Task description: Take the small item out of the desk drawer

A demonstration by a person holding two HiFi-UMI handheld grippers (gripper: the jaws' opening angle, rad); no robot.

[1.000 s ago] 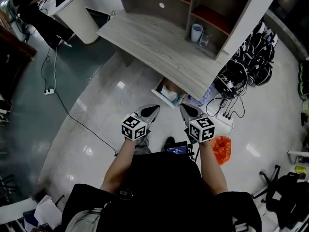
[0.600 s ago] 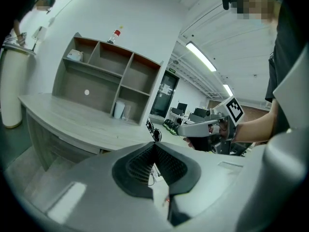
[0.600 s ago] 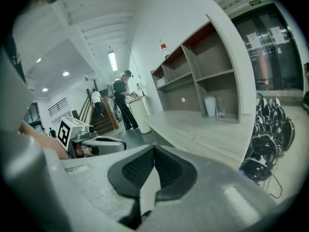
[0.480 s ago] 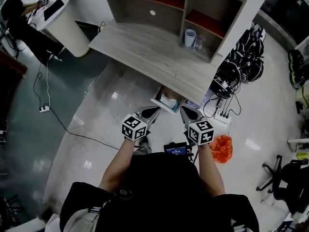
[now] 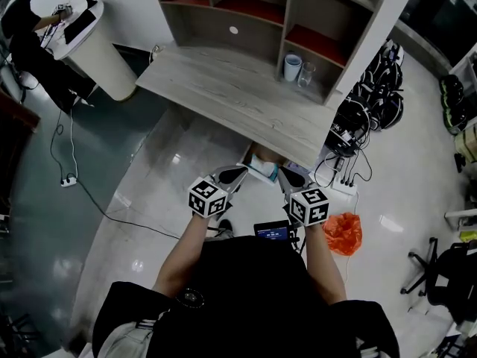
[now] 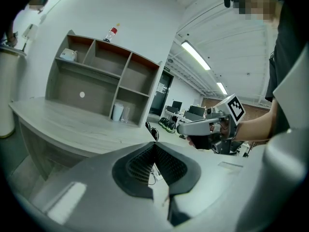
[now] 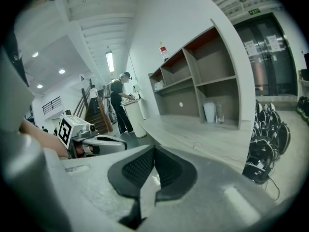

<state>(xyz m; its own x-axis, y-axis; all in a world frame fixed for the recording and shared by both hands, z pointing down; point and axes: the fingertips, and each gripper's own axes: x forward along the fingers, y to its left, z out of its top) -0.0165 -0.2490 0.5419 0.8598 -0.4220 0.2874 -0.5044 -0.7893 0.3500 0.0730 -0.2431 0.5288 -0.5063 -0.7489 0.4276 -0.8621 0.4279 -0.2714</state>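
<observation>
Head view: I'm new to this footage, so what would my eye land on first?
Two grippers with black-and-white marker cubes stand out at centre, the left gripper and right gripper side by side, both with jaws shut and empty. Just beyond their tips an open drawer shows under the grey wooden desk. A bright orange bag lies on the floor to the right.
</observation>
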